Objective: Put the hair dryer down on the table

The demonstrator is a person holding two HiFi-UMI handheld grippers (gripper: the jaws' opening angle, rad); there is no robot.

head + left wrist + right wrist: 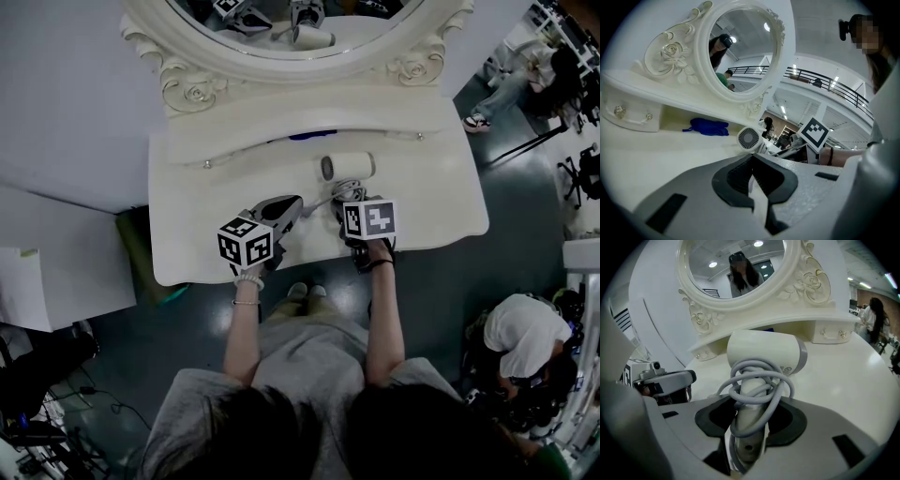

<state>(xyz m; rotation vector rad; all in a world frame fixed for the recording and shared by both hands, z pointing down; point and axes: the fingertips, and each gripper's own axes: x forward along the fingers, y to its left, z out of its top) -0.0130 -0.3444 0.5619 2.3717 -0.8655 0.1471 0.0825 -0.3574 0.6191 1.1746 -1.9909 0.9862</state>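
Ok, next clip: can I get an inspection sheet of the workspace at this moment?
Surface: white vanity table, top mostly bare.
Job's things: hair dryer, held by its handle over the table, not yet released.
Clutter: blue cloth in the recess under the mirror.
Grippers: right tongs closed on the dryer handle; left tongs closed, nothing between them.
Cables: grey cord wound around the dryer handle, some loops inside the grip.
Surroundings: oval mirror with a carved frame; dark floor; a bystander in white to the right.
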